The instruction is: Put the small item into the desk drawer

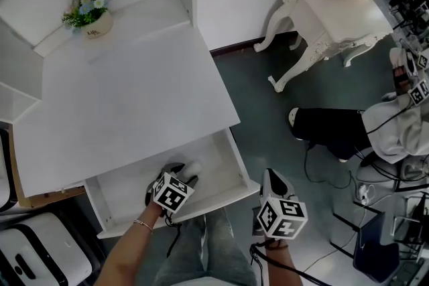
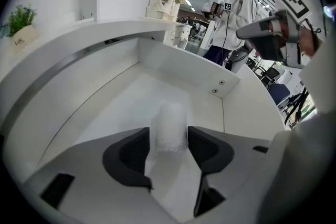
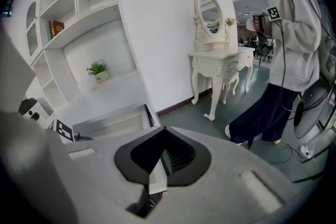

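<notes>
1 white item (image 2: 169, 117) in drawer (image 1: 126, 192), left tongs (image 2: 168, 139) released around it, right tongs (image 3: 164, 153) clenched

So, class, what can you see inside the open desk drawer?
A small white item rests on the drawer floor between the left gripper's open jaws. The gripper hides the floor beneath it.

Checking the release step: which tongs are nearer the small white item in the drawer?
Left. Left tongs straddle the white item inside the drawer; right tongs hang outside its front.
</notes>
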`<state>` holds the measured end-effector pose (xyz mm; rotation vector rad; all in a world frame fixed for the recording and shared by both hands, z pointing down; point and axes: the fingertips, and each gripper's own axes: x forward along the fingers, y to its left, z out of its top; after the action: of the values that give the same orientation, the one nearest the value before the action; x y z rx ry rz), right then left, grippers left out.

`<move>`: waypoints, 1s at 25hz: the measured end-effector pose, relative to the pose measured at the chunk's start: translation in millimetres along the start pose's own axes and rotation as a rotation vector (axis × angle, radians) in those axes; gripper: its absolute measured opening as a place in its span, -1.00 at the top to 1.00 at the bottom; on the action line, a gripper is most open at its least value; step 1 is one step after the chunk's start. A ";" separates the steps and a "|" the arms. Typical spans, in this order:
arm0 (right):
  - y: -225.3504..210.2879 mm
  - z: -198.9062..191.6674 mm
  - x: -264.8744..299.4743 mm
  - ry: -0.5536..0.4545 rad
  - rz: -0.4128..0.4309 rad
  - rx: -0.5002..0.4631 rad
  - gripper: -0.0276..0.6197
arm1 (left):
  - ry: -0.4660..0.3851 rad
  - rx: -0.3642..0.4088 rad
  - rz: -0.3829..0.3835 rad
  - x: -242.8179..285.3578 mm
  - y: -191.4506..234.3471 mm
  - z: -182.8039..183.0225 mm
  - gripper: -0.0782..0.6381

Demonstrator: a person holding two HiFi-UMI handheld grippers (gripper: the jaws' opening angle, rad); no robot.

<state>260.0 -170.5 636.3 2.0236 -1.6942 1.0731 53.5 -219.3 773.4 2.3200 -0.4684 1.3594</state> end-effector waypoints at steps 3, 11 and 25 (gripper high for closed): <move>7.0 3.3 0.6 -0.004 0.012 -0.011 0.90 | -0.015 0.007 -0.002 -9.7 -1.1 1.0 0.15; 39.1 18.6 1.9 -0.021 0.062 -0.059 0.90 | -0.126 -0.019 0.032 -57.8 1.8 14.5 0.15; 127.2 72.1 -17.5 -0.082 0.196 -0.212 0.90 | -0.543 -0.331 0.265 -229.2 42.1 30.5 0.63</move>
<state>165.9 -238.0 545.4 1.8227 -1.9895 0.8351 -51.4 -252.5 565.7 2.3730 -1.1065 0.6545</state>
